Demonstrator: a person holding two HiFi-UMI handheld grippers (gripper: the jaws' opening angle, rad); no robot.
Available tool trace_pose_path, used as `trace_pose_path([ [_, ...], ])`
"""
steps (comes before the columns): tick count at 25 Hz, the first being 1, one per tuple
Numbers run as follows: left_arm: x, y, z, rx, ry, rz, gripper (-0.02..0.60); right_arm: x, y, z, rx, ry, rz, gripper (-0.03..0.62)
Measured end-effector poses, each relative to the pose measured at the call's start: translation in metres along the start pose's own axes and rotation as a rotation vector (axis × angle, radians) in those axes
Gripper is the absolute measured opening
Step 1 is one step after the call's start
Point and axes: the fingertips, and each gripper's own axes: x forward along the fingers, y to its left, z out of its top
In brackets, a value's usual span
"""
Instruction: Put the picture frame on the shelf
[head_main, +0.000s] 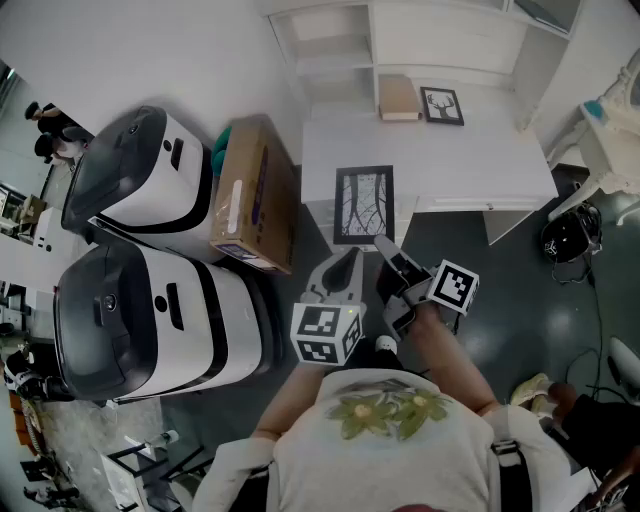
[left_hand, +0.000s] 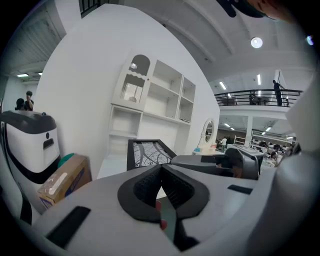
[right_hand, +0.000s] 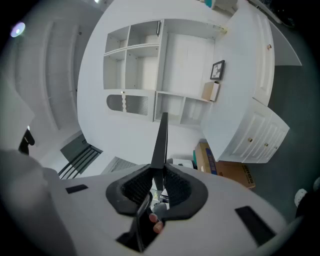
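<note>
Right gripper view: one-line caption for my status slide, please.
Right tool clamps the picture frame edge-on, aimed at the white shelf unit where a small framed picture stands.

White shelf counter (head_main: 480, 160), small deer picture (head_main: 442, 105) and tan box (head_main: 398, 97) on top

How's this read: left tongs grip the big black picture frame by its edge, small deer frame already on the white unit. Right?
Wrong side: the right tongs grip the big black picture frame by its edge, seen edge-on in the right gripper view. The small deer frame is on the white unit.
</note>
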Motion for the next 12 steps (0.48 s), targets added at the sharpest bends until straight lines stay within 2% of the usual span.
trace_pose_path([
  [12,-0.005,0.019,0.006,-0.014,-0.016,-0.007,0.028,0.012,-0.001,-0.006,0.015,-0.015,-0.007,0.087],
])
